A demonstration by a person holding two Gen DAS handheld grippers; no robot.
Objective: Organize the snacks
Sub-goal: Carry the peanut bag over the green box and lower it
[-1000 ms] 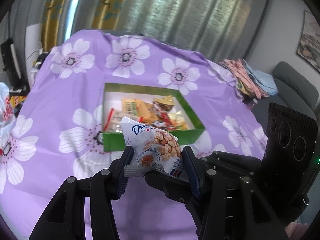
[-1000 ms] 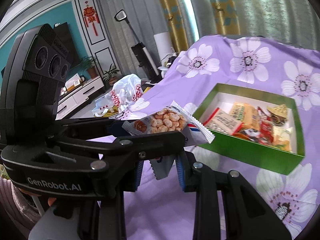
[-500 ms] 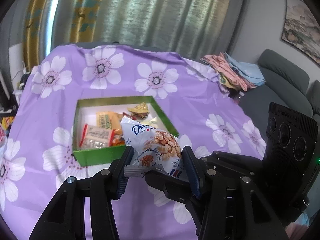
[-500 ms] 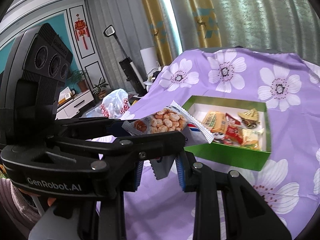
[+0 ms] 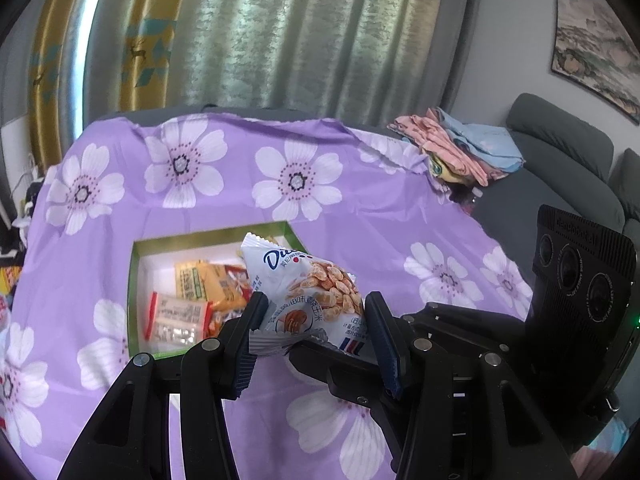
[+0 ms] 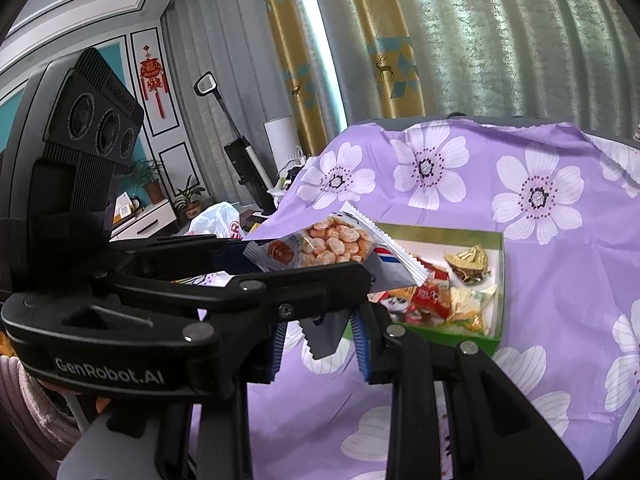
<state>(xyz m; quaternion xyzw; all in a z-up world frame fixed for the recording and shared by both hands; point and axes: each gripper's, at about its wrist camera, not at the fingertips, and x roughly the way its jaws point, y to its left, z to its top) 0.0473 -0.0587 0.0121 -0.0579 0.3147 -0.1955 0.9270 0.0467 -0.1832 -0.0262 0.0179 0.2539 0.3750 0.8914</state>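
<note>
Two grippers are showing, the left gripper (image 5: 314, 320) and the right gripper (image 6: 318, 340), and between them they are sharing one snack packet (image 5: 316, 292). One green box (image 5: 134, 280) is sitting on one purple flowered cloth (image 5: 360, 216), and it is holding several wrapped snacks (image 5: 180, 316), which are overlapping too much for an exact count. Around them one pile of folded clothes (image 5: 456, 152), one grey sofa (image 5: 560, 148), one framed picture (image 5: 596, 32), one red knot ornament (image 6: 151, 76), one upright vacuum (image 6: 240, 152), one white plastic bag (image 6: 214, 220) and two potted plants (image 6: 148, 176) are standing or hanging.
</note>
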